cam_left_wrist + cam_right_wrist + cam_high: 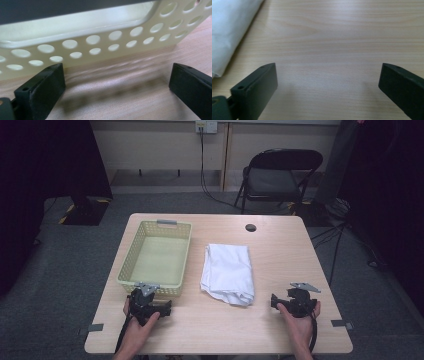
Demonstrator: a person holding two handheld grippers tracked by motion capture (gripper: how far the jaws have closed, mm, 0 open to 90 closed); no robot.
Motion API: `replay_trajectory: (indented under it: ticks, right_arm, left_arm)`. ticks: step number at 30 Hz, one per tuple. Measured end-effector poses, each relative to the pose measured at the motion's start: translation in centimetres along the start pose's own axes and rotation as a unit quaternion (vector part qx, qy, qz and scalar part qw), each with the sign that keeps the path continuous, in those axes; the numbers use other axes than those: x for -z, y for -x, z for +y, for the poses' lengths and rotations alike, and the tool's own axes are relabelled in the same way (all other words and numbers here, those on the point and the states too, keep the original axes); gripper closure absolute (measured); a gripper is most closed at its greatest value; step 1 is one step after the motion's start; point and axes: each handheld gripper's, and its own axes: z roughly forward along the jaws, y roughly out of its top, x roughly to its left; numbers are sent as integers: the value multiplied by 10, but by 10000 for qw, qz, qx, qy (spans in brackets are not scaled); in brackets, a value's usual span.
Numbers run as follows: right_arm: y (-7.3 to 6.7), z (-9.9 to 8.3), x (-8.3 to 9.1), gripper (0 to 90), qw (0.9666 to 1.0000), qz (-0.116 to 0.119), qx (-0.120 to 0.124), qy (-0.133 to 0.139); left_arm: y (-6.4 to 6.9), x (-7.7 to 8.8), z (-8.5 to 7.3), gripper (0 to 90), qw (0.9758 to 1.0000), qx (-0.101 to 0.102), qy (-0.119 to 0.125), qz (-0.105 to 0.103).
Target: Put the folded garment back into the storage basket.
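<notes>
Wooden counter [280, 320]; pale yellow perforated basket [135, 251] on it, nothing inside; folded white cloth [227, 270] lies just right of the basket, apart from it. Left gripper [117, 82] low at the basket's near wall, jaws spread wide, nothing between them (held in the left hand [142, 317]). Right gripper [328, 85] right of the cloth, well apart from the basket; jaws likewise spread over bare wood.

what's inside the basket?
Nothing visible: the basket shows a bare floor in the high view. Its near wall hides a strip of that floor, so something small and flat there can't be ruled out. The cloth lies beside it on the table.
</notes>
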Motion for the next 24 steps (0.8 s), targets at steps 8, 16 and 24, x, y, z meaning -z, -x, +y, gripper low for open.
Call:
replay_trajectory:
  ticks: [8,16,24]
  right_arm:
    - [-3,1,5,42,9994,320,-52,137]
    - [-9,3,13,50,9989,374,-1,271]
    - [-17,5,16,44,9982,484,150,308]
  left_arm:
    - [0,0,0,0,10000,0,0,0]
    - [0,0,0,0,10000,-2,-1,0]
    - [0,0,0,0,10000,-1,-1,0]
